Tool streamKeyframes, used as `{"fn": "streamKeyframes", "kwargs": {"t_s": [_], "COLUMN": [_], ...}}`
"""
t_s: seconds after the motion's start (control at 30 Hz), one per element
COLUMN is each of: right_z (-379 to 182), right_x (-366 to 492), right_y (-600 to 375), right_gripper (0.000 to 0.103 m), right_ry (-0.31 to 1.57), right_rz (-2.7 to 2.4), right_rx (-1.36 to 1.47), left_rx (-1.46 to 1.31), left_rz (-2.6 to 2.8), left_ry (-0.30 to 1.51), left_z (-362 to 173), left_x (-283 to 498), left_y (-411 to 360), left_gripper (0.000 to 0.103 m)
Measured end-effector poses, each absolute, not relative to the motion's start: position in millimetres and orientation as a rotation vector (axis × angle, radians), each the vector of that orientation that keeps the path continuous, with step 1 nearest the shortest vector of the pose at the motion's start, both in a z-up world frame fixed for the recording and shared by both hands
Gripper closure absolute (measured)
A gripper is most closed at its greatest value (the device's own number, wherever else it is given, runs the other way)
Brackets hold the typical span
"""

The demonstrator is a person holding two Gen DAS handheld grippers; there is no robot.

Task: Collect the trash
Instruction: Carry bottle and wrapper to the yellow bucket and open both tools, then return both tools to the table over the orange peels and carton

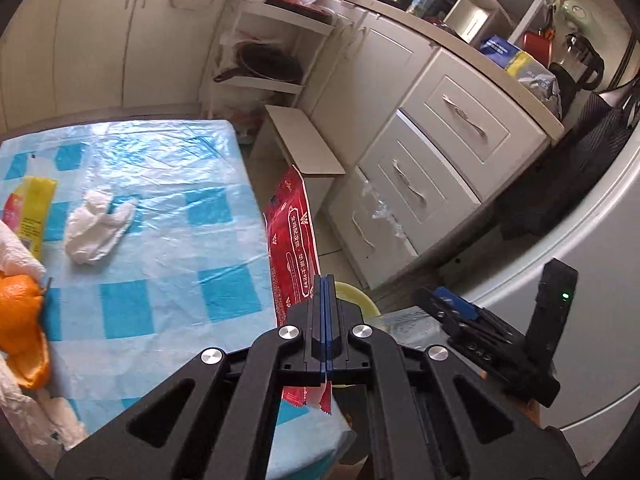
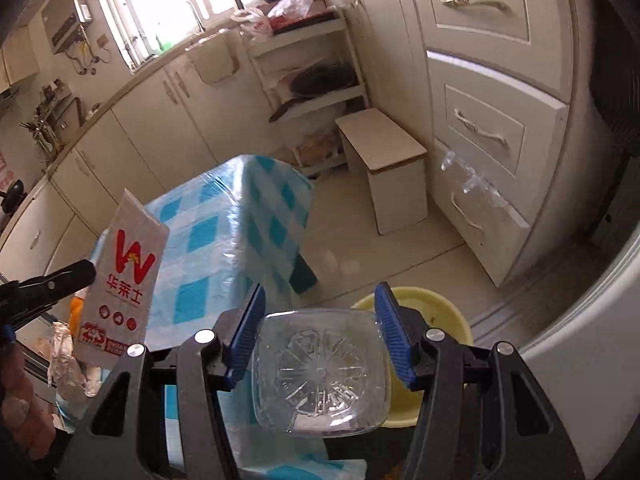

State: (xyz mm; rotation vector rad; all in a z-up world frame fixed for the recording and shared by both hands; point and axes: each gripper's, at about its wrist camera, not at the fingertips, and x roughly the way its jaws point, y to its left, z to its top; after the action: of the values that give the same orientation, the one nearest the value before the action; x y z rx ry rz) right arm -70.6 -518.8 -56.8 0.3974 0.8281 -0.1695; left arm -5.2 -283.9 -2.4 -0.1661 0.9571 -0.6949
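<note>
Red wrapper (image 1: 294,236) pinched flat in my left gripper (image 1: 325,320), clear plastic bottle (image 2: 320,372) clamped in my right gripper (image 2: 320,336), both near the yellow bin (image 2: 440,312). Crumpled tissue (image 1: 98,226) and orange peel (image 1: 22,320) remain left on the table (image 1: 168,280).

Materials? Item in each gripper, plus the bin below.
Left gripper: red wrapper, thin glossy printed film or coated paper, hangs flat. Right gripper: clear bottle, transparent plastic by its moulded star base. Yellow bin: opaque matte plastic, probably.

wrapper (image 1: 294,236) – 1 | bottle (image 2: 322,376) – 1 | tissue wads (image 1: 98,226) – perhaps 2
</note>
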Motion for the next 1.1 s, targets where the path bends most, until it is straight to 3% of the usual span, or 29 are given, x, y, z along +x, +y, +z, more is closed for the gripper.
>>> {"fn": "streamKeyframes", "kwargs": {"t_s": [0.2, 0.4, 0.67, 0.93, 1.1], "right_z": [-115, -80, -23, -14, -10], "right_x": [-48, -68, -92, -89, -89], "right_y": [-553, -578, -583, -600, -599], "right_gripper": [0.043, 0.032, 0.024, 0.023, 0.022], "right_ry": [1.008, 0.818, 0.585, 0.537, 0.532], "right_rz": [-0.249, -0.287, -0.276, -0.267, -0.234], "right_rx": [0.503, 0.621, 0.555, 0.602, 0.635], "left_rx": [-0.134, -0.094, -0.025, -0.017, -0.087], "left_rz": [-0.741, -0.742, -0.725, -0.700, -0.655], "left_ry": [1.031, 1.106, 1.190, 1.191, 1.130], "left_z": [-35, -71, -113, -116, -90], "left_x": [-9, -8, -9, -13, -2], "left_y": [-348, -394, -452, -469, -428], "left_gripper": [0.103, 0.103, 0.102, 0.075, 0.068]}}
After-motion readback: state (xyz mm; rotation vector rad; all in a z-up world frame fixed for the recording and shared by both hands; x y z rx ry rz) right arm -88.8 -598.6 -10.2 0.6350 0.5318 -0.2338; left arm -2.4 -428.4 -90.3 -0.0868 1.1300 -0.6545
